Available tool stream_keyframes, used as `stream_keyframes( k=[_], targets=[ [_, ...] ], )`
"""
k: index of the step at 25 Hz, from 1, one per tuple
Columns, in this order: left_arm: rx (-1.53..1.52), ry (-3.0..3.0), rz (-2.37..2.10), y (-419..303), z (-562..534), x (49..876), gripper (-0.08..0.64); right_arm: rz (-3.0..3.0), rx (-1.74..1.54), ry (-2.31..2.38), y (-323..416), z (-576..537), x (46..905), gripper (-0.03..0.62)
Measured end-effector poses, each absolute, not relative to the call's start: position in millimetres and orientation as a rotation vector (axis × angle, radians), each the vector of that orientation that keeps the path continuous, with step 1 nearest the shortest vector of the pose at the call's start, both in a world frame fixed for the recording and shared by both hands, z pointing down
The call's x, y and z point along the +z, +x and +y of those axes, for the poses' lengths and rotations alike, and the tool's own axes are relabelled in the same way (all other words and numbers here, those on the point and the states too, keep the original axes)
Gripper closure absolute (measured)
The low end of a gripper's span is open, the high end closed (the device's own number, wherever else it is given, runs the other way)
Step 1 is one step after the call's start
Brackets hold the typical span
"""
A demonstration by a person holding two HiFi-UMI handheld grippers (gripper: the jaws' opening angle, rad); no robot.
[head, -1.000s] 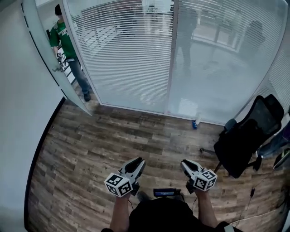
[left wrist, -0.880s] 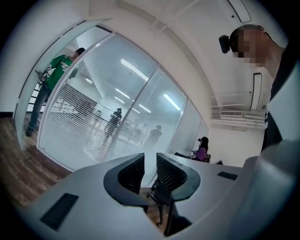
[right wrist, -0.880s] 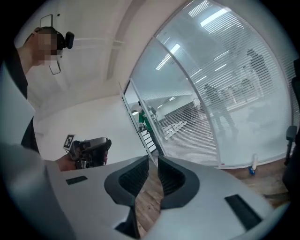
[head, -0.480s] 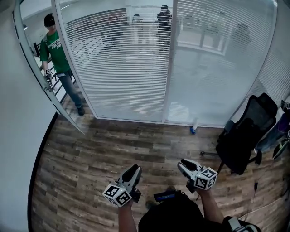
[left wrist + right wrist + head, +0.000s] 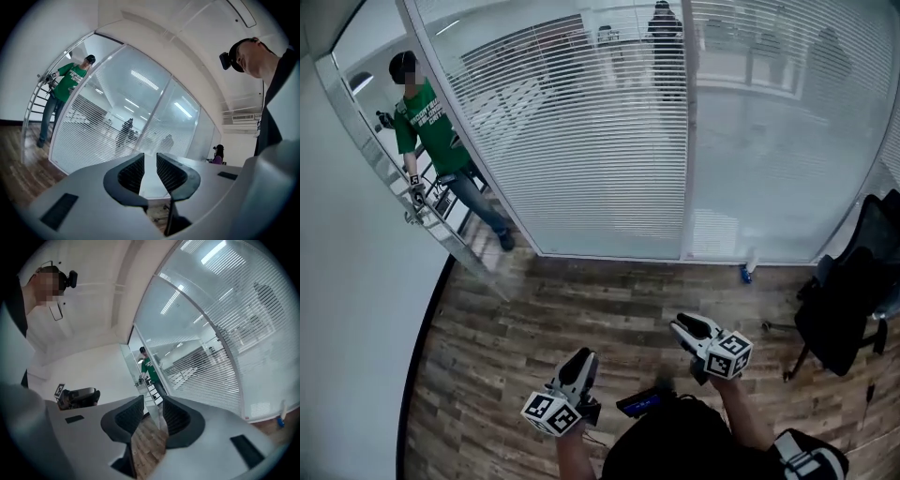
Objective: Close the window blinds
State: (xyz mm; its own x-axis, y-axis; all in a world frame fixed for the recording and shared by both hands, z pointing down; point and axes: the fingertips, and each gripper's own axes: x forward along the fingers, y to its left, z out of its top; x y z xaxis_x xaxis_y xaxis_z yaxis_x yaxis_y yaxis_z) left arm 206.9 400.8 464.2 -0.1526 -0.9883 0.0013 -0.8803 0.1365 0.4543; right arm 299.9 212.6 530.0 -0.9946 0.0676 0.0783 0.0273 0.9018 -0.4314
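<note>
While my right fingers (image 5: 177,418) are opening on nothing and my left fingers (image 5: 130,172) sit slightly apart, also empty, the window blinds (image 5: 591,141) hang well ahead. My best move is probably to cross the open wooden floor (image 5: 581,300) squarely, giving the office chair (image 5: 844,309) on my right a wide berth.

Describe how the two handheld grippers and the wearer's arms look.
Both the left gripper and right gripper have pale grey bodies, black ribbed pads and a white cube with black square markers. The right one's jaws are opening, with nothing between them. The person wears a black top; no sleeves cover the forearms.
</note>
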Motion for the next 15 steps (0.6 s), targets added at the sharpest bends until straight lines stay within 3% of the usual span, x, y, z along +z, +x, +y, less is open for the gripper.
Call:
stream_keyframes(
  k=[6,15],
  targets=[
    [-0.457,1.817,-2.198,135.0,352.1,426.9,0.468,-3.049,0.663,-0.119,225.3,155.8,502.5,0.48],
    [-0.413,1.928,-2.025,85.4,255.9,442.4,0.468,-3.011,0.677,0.112,201.2,80.4,523.1,0.482]
  ],
)
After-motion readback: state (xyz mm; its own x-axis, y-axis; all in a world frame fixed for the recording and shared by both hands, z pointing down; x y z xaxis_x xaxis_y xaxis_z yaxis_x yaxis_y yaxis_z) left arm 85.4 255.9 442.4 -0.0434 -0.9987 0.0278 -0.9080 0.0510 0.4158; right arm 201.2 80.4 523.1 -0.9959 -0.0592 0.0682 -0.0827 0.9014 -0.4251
